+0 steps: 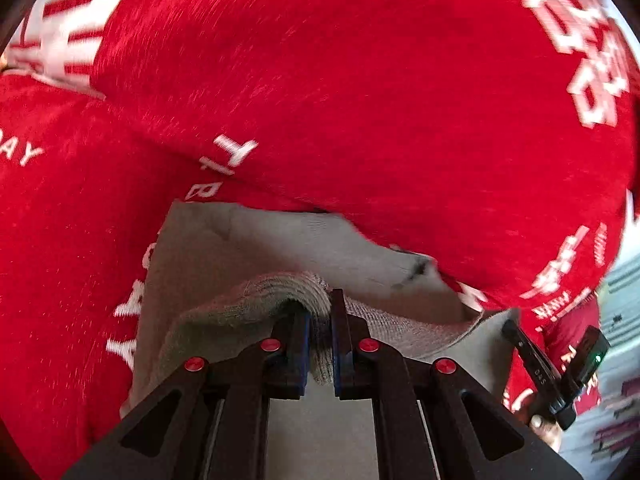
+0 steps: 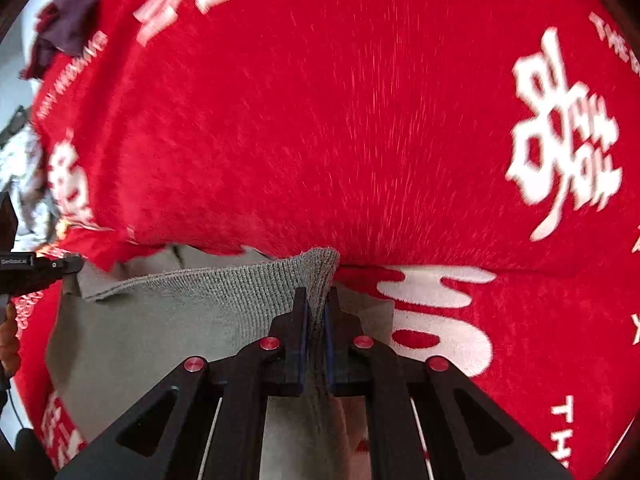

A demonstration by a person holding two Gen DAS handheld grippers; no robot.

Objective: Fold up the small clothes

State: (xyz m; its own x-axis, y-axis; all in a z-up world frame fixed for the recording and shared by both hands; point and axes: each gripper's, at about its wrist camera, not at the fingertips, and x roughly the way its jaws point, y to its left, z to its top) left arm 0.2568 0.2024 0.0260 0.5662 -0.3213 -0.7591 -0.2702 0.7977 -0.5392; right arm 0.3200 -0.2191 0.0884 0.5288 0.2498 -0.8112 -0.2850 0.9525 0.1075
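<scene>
We see a plush red blanket point(image 1: 360, 80) with white printed lettering filling almost all of both views, creased into soft folds under bright light; at the upper left of the right wrist view a dark maroon cloth point(image 2: 68, 28) lies bunched

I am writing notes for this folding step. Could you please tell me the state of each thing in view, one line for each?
Left gripper: shut on the grey garment's ribbed edge.
Right gripper: shut on the grey garment's ribbed edge.
Grey garment: held at two points, partly lifted, edge stretched between the grippers.
Red cloth: spread out beneath the garment, with a crease.
Dark purple clothes: crumpled at the far edge.
</scene>
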